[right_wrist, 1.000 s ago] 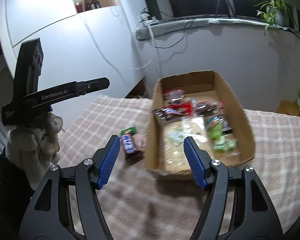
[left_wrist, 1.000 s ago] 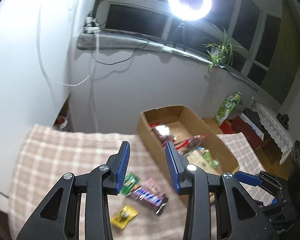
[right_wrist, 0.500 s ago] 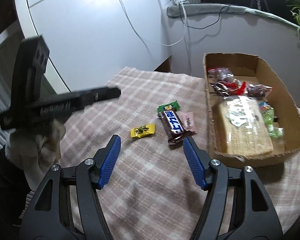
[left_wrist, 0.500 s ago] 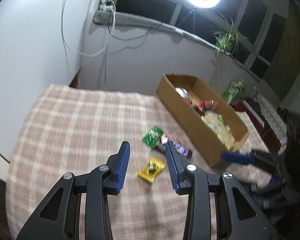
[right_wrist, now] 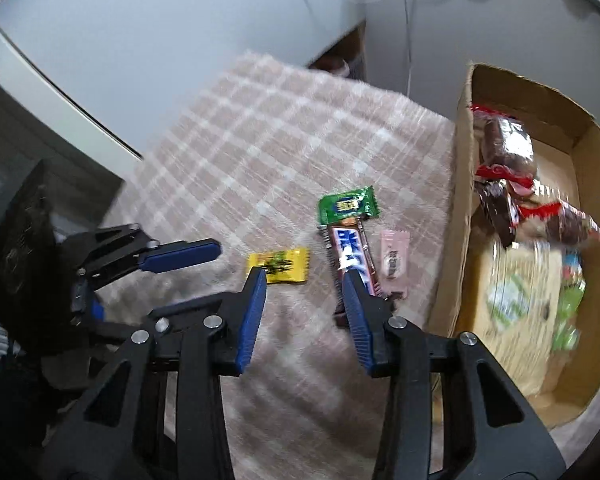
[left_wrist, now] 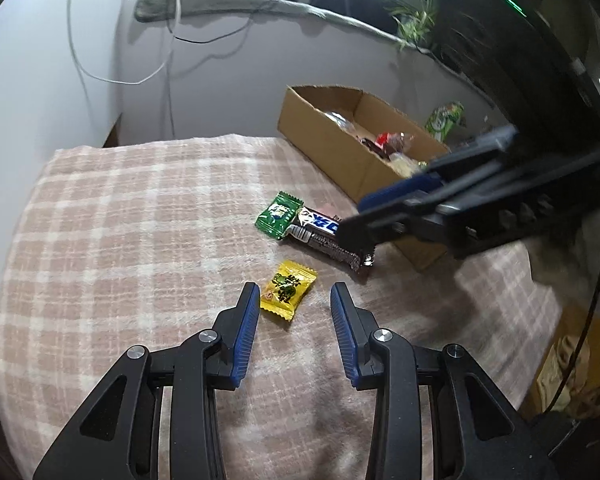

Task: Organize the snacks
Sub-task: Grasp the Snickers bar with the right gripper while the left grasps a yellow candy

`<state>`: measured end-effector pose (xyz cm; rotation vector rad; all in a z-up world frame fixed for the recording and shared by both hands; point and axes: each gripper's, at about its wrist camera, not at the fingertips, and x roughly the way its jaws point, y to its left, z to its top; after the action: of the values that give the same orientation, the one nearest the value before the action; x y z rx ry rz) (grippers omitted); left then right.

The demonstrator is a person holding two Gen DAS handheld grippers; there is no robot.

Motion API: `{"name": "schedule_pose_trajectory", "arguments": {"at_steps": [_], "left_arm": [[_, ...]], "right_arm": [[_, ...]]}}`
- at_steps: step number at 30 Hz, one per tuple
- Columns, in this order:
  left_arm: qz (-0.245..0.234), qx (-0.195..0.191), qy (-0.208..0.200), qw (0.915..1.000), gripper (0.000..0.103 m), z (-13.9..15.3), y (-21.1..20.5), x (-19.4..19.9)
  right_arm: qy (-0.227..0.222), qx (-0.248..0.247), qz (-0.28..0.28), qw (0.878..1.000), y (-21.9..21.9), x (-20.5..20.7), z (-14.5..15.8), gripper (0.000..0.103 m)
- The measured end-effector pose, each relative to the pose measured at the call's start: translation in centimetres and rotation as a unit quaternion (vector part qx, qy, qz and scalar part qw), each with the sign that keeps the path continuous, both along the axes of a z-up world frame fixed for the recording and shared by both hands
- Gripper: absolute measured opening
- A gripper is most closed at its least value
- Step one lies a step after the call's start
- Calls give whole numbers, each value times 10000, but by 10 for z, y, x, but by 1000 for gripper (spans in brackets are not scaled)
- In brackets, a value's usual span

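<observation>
Here, nearest the left wrist camera, the left gripper [left_wrist: 294,300] hangs just above the plaid blanket [left_wrist: 120,240] with its blue-padded jaws spread apart and nothing between them; the yellow candy packet [left_wrist: 288,291] lies flat on the cloth just ahead of the tips, slightly toward the left finger. A little farther on, the dark chocolate bar [left_wrist: 324,238] with blue lettering lies slanted on the blanket, and the green candy packet [left_wrist: 279,215] touches its far left end. The right gripper [left_wrist: 370,216] reaches in from the right side of this view, its tip over the near end of the bar. From the right wrist view, the right gripper [right_wrist: 306,282] is also parted and empty, its right finger crossing in front of the lower part of the chocolate bar [right_wrist: 350,250], its left finger at the edge of the yellow candy packet [right_wrist: 279,266]; whether either pad touches is not clear. A pale pink packet [right_wrist: 394,260] sits just beside the bar, between it and the cardboard box [right_wrist: 462,184]. The green candy packet [right_wrist: 348,206] lies at the bar's far end. Beyond, the box rests on the blanket holding several wrapped snacks [right_wrist: 508,152], blurred in this view. The left gripper [right_wrist: 180,256] shows at the left, above the cloth.
</observation>
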<state>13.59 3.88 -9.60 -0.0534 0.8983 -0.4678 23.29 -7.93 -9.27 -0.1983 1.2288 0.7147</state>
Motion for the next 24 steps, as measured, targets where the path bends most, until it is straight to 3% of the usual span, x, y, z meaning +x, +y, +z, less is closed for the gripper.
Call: {"name": "schedule_pose_trajectory", "arguments": {"at_steps": [5, 12, 24], "left_arm": [[-296, 165, 140, 9993, 35, -8, -7, 9], [-438, 295, 222, 9984, 35, -17, -4, 22], [-412, 509, 160, 9977, 35, -30, -11, 29]], "right_arm": [[222, -576, 137, 9980, 18, 19, -16, 42], [118, -1080, 221, 9938, 35, 28, -29, 42], [77, -1346, 226, 9906, 47, 42, -32, 42]]}}
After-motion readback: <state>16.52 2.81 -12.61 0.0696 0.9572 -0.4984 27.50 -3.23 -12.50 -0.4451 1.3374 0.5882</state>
